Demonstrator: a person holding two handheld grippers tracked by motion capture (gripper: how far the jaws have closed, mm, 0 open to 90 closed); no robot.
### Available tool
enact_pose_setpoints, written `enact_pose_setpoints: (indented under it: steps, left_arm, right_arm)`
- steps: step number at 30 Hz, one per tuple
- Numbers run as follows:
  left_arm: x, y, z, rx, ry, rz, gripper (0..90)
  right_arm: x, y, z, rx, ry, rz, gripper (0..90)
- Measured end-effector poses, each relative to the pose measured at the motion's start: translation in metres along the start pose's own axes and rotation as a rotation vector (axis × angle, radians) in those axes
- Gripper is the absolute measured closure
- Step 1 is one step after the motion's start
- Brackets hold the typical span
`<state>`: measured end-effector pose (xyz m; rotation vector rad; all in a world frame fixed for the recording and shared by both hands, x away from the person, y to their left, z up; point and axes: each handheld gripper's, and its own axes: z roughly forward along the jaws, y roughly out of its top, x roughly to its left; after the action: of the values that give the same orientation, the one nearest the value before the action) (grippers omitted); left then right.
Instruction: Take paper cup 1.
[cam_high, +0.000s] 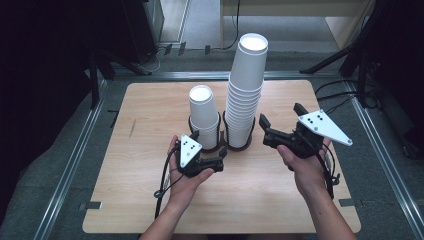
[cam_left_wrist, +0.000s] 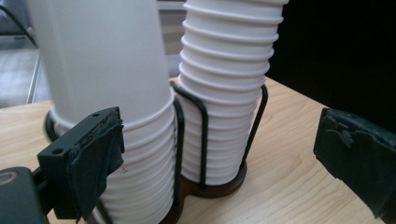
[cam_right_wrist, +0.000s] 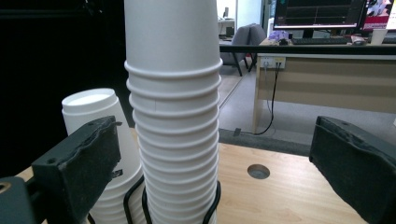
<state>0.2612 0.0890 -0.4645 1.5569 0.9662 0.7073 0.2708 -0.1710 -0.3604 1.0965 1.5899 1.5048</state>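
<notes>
Tall stack: white paper cups (cam_high: 245, 95) nested in the right ring of a black wire holder (cam_high: 235, 145), mid worktop (cam_high: 150, 200).
Short stack: white paper cups (cam_high: 204, 117), left ring, touching neither hand-held gripper.
Left hand-held gripper (cam_high: 220, 161): jaws wide, nothing held, just near of the short stack.
Right hand-held gripper (cam_high: 277, 117): jaws wide, nothing held, right of the tall stack.

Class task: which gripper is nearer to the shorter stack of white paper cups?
Left. The left gripper sits right at the base of the shorter stack of white paper cups, while the right gripper hangs beyond the taller stack.
</notes>
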Motion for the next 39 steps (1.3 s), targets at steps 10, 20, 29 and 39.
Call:
enact_pose_setpoints:
  steps: [10, 20, 29, 39]
  left_arm:
    - [-0.015, 0.009, 0.024, -0.018, -0.004, 0.008, 1.7]
    - [-0.030, 0.020, 0.053, -0.049, 0.012, 0.044, 1.7]
    - [-0.033, 0.028, 0.074, -0.046, 0.055, 0.056, 1.7]
    - [-0.034, 0.041, 0.086, -0.062, 0.119, 0.051, 1.7]
  right_arm:
    - [0.010, 0.015, 0.015, -0.014, 0.040, -0.008, 0.0]
    - [0.013, 0.032, 0.034, 0.001, 0.056, 0.020, 0.0]
    - [0.014, 0.043, 0.055, 0.020, 0.067, 0.033, 0.0]
    - [0.015, 0.056, 0.081, 0.050, 0.095, 0.022, 0.3]
